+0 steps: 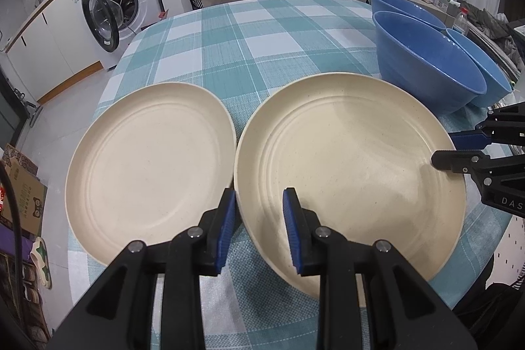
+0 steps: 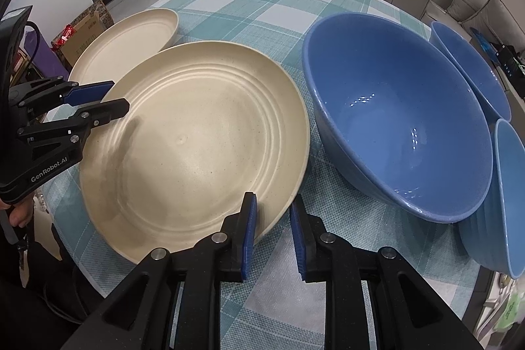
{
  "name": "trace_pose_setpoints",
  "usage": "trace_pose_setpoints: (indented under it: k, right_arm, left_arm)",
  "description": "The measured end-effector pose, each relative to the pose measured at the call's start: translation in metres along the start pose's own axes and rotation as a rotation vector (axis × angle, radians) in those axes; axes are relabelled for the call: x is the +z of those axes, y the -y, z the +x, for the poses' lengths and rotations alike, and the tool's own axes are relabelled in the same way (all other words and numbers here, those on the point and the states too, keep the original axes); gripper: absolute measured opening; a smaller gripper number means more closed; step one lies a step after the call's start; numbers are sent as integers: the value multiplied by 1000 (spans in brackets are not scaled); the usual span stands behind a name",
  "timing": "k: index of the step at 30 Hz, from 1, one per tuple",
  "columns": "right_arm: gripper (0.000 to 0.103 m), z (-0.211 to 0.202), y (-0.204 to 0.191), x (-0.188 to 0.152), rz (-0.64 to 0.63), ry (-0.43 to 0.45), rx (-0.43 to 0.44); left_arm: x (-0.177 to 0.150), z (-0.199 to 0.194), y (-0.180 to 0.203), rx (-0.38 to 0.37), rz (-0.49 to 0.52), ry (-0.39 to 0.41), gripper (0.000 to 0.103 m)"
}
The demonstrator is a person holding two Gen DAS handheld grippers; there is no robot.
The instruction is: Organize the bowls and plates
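On the checked table (image 1: 262, 31), the near plate (image 1: 347, 173) lay between both tools, the far plate (image 1: 147, 166) to its left and three blue bowls (image 2: 393, 120) to its right. The left gripper (image 1: 259, 228) straddled the near plate's left rim, jaws apart, gripping nothing. The right gripper (image 2: 272, 235) straddled its right rim, likewise apart and empty.
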State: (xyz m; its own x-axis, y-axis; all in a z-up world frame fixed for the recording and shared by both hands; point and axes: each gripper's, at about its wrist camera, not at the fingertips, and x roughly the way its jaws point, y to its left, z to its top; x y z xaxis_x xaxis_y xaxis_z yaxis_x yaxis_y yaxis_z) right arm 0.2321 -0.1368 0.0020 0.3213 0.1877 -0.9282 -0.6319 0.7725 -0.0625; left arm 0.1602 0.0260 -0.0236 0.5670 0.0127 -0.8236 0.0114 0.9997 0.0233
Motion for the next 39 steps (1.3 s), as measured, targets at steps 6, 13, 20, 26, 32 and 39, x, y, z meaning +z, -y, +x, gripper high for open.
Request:
trace_pose_setpoints:
  k: [6, 13, 20, 26, 32, 39]
  right_arm:
    - [29, 0, -1, 0, -4, 2, 18]
    - [47, -6, -2, 1, -7, 20, 32]
    - [74, -20, -1, 2, -13, 51, 63]
    - [85, -29, -6, 3, -21, 62, 102]
    - [86, -37, -13, 6, -35, 72, 114]
    - [89, -48, -17, 13, -47, 97, 137]
  left_arm:
    - [0, 0, -1, -24, -14, 0, 37]
    - [-1, -5, -2, -54, -21, 13, 56]
    - [1, -12, -16, -30, -74, 29, 56]
    - [1, -18, -29, -13, -119, 53, 63]
    - [-1, -28, -39, 15, -138, 91, 79]
    - [-2, -36, -47, 31, -152, 113, 81]
